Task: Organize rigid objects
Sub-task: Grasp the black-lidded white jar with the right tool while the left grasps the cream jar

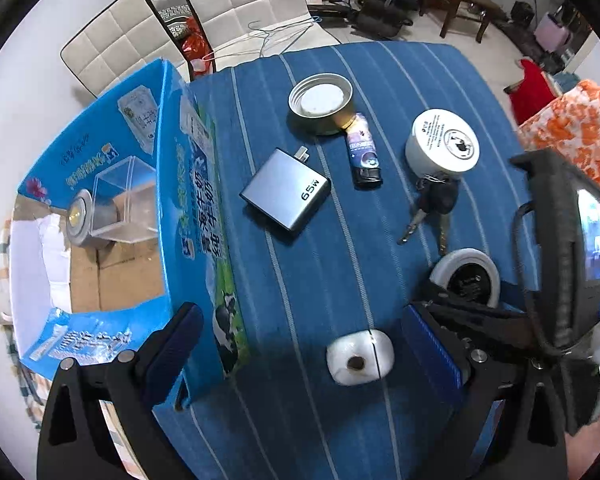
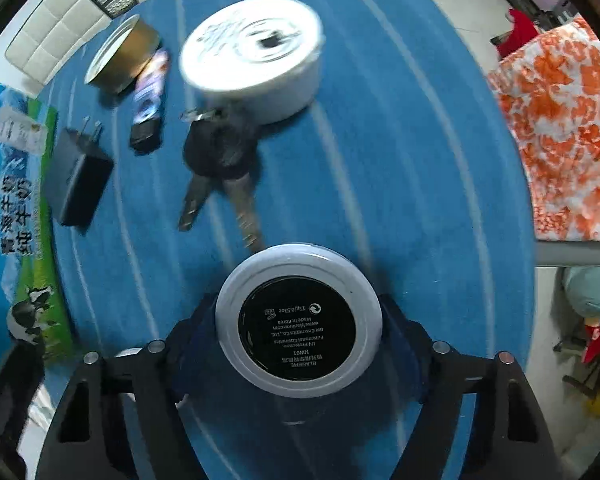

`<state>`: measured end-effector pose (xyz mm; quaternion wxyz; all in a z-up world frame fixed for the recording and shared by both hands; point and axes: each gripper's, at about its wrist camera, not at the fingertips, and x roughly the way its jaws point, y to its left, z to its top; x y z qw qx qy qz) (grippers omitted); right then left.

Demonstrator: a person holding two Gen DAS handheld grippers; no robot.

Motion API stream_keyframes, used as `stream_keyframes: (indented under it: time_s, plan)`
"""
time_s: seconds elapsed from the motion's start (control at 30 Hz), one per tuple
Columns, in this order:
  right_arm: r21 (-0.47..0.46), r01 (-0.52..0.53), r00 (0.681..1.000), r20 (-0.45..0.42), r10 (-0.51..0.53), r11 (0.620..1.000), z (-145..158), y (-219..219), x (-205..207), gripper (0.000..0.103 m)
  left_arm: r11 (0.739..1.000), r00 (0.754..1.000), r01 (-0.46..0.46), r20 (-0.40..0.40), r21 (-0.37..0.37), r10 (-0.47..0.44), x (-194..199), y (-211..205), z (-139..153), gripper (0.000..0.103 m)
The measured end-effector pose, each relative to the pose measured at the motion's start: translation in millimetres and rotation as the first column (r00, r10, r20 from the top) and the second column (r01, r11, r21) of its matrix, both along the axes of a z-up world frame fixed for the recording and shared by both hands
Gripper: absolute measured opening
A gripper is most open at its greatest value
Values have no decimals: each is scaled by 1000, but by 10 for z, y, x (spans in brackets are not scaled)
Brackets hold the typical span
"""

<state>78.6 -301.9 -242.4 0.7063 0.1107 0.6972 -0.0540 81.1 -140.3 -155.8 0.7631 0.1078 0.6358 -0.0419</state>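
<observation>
My right tool [image 2: 298, 316] pinches a round compact [image 2: 298, 314], label side up, above the worktop [image 2: 400, 160] near the keys [image 2: 220, 168]. My left tool [image 1: 300, 356] is spread wide beside the milk box [image 1: 204, 216].

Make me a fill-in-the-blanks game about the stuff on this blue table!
1. The right gripper is shut on a round white ____ with a black label.
2. The number printed on the grey charger is ____.
3. The keys lie touching the white ____.
4. The clear plastic cube sits inside the blue ____ box.

Missing words: compact; 65W; tub; milk
</observation>
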Motion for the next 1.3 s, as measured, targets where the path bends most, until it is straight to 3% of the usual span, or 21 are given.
stream_keyframes:
  time_s: [0.13, 0.43, 0.6, 0.83, 0.87, 0.93, 1.0, 1.17, 1.3]
  plan:
    - [38, 109, 994, -12, -109, 993, 14, -451, -29, 78, 999, 1000, 31, -5, 18, -31, 48, -84, 9, 101]
    - [-2, 167, 984, 63, -167, 986, 189, -1028, 328, 78, 980, 998, 0, -66, -199, -13, 679, -540, -7, 101]
    - [10, 192, 980, 58, -192, 981, 154, -1174, 475, 78, 974, 990, 41, -121, -223, -69, 1122, -997, -271, 101]
    - [-12, 168, 985, 42, -168, 986, 76, -1208, 567, 78, 978, 961, 87, -244, -189, -133, 1282, -1370, -771, 101]
    - [-15, 167, 985, 39, -167, 986, 68, -1202, 570, 78, 979, 959, 85, -253, -183, -130, 1297, -1393, -838, 99]
    - [-16, 167, 985, 37, -166, 986, 54, -1207, 576, 78, 983, 953, 94, -271, -159, -135, 1290, -1442, -964, 81]
    - [-19, 167, 985, 36, -166, 986, 68, -1196, 569, 78, 984, 965, 138, -207, -113, -159, 1271, -1519, -914, 66]
    - [-23, 158, 986, 53, -156, 987, 221, -1122, 518, 78, 983, 973, 128, -177, -131, -150, 1216, -1445, -832, 66]
    - [-36, 155, 985, 76, -152, 987, 459, -1012, 435, 78, 979, 979, 126, -140, -162, -149, 1118, -1291, -593, 66]
